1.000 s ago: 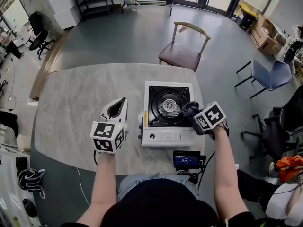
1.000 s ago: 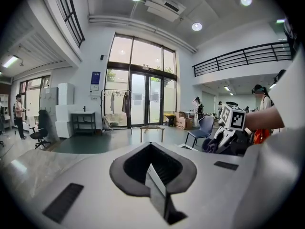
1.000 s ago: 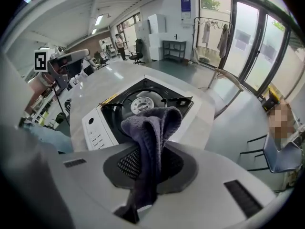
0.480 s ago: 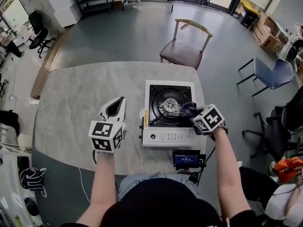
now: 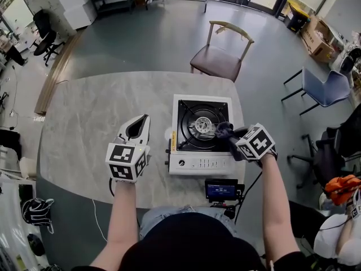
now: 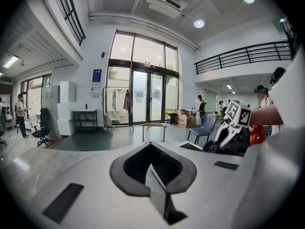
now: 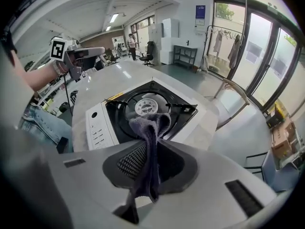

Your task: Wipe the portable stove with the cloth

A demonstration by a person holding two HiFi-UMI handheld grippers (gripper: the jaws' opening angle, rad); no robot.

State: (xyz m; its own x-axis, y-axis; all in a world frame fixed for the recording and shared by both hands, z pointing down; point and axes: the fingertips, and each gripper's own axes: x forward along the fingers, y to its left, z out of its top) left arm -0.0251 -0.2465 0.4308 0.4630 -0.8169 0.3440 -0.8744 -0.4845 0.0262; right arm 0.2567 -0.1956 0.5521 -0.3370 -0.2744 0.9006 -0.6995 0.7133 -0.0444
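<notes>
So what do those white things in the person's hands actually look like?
The left claw and right claw are smooth white plastic shells tapering to two jaws, lined inside with dark ribbed pads. Behind each sits a white cube printed with black square markers: left cube, right cube. The person's forearms are bare.

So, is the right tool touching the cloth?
Touching. The right gripper view shows the right tool shut on the cloth, which is pinched between its jaws.
</notes>
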